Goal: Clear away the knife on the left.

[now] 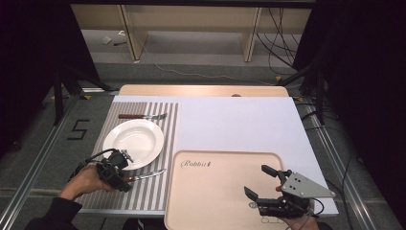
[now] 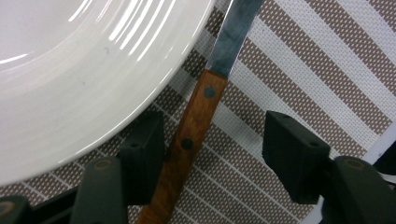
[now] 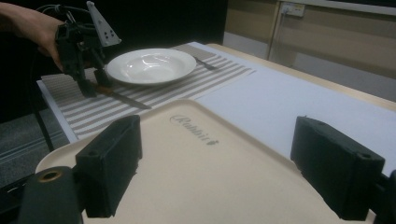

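Note:
A knife (image 1: 148, 174) with a wooden handle (image 2: 194, 123) lies on the striped placemat (image 1: 165, 136), just below the white plate (image 1: 134, 141). My left gripper (image 1: 125, 173) is down at the handle with its jaws open on either side of it. In the left gripper view the handle rests on the mat close to one jaw and well clear of the other, and the left gripper (image 2: 217, 140) is not closed on it. My right gripper (image 1: 257, 180) hovers open over the beige tray (image 1: 215, 191) with nothing between its jaws.
A fork (image 1: 143, 116) with a wooden handle lies on the mat beyond the plate. The tray, marked with a logo (image 3: 198, 133), overhangs the table's near edge. A white sheet (image 1: 239, 124) covers the table to the right of the mat.

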A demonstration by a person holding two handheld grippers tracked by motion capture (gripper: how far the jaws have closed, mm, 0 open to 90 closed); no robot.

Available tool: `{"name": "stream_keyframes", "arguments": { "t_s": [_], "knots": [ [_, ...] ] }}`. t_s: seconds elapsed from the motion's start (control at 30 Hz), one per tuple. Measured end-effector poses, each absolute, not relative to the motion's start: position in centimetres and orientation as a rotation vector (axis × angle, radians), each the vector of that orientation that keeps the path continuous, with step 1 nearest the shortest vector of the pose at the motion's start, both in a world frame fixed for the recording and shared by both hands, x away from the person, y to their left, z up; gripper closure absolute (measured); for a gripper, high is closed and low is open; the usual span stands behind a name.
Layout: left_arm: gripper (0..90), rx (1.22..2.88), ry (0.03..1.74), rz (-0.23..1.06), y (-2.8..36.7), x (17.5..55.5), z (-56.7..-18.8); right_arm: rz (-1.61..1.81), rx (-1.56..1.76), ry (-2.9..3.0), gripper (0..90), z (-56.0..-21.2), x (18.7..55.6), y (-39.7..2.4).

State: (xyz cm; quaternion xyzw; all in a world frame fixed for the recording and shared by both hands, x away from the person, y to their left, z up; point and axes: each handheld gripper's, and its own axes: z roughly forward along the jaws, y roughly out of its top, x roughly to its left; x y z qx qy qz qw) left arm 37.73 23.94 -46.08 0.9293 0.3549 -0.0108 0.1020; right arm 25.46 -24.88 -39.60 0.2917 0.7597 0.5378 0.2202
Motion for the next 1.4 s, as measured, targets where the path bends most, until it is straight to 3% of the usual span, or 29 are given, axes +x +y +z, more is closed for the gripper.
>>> {"name": "stream_keyframes", "arguments": {
  "t_s": [0.3,0.53,0.83,1.4],
  "knots": [
    [56.9,2.774,1.002,-0.004,22.9,38.0,-46.0,1.486,0.806,2.104,17.5,-39.6,25.5,-24.9],
    [76.1,2.807,0.975,0.049,22.4,38.1,-46.0,1.486,0.802,2.105,17.5,-39.6,25.5,-24.9],
    [77.2,2.799,0.907,0.015,22.2,37.6,-45.6,1.487,0.795,2.104,17.5,-39.6,25.4,-24.8],
    [77.2,2.569,0.953,-0.005,22.6,37.3,-43.4,1.487,0.793,2.103,17.5,-39.6,25.4,-24.8]
  ]
}}
